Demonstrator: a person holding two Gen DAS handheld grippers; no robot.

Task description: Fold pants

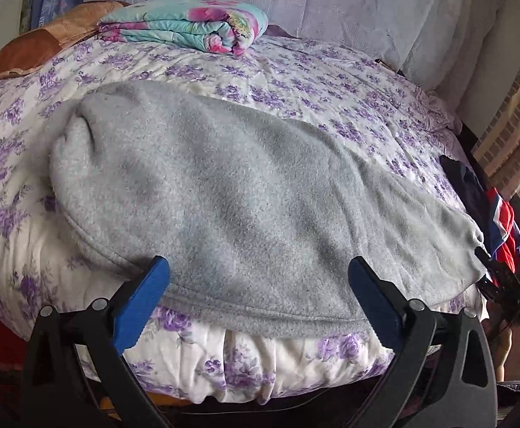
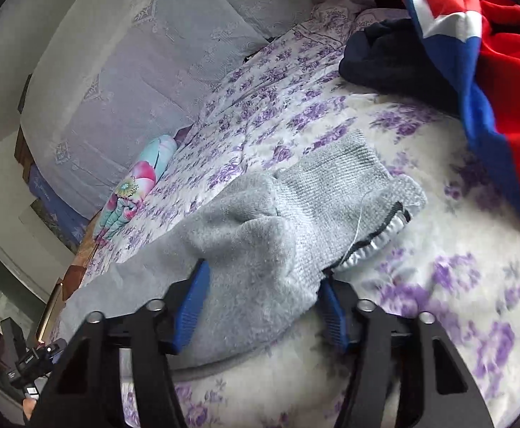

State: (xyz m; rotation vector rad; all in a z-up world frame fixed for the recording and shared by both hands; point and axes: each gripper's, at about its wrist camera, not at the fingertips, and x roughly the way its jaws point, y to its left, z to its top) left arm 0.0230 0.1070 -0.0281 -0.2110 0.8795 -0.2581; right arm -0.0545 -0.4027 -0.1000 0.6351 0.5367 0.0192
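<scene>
Bedroom: bed point(image 1: 295, 82), floral quilt point(image 2: 438, 285), folded blanket point(image 1: 185, 23).

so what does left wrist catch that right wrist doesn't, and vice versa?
Left wrist only: the brown pillow at the far left of the bed, and the brick wall at right.

Right wrist only: the pants' ribbed end with a dark and white elastic edge.

Both: grey fleece pants lying flat on the purple floral bedspread, folded floral blanket, red-white-blue garment on navy clothing, left gripper and right gripper open at the pants' near edge.
</scene>
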